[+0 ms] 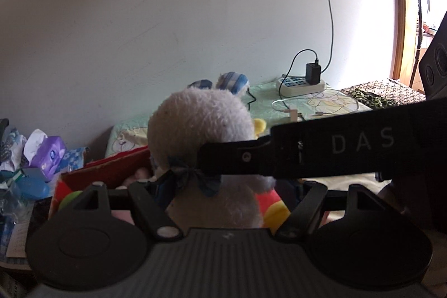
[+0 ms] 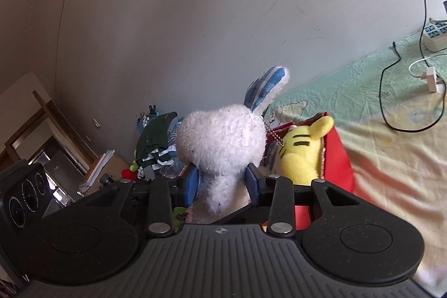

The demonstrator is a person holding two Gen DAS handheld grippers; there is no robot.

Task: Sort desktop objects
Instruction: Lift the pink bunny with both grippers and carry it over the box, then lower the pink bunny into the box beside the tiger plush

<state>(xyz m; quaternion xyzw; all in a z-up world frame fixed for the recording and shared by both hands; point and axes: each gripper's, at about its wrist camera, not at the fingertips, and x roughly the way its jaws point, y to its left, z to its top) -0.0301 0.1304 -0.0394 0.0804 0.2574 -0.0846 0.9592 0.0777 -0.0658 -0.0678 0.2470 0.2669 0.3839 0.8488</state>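
A white plush rabbit [image 2: 220, 141] with blue striped ears stands upright over a red cardboard box [image 2: 339, 155]. My right gripper [image 2: 222, 183] is shut on the rabbit's neck, its blue pads [image 2: 191, 183] pressed into the fur. A yellow tiger plush [image 2: 303, 155] lies in the box to the right. In the left wrist view the rabbit [image 1: 201, 124] fills the middle, and the right gripper's black finger marked DAS [image 1: 335, 150] crosses in front of it. My left gripper [image 1: 223, 186] sits close behind the rabbit, its jaws spread wide either side of the body.
A green and yellow sheet [image 1: 321, 99] covers the bed, with a white power strip [image 1: 300, 84], charger and cables on it. A purple tissue pack [image 1: 49, 155] and clutter lie left. Clothes [image 2: 156, 136] and papers are piled by the wall.
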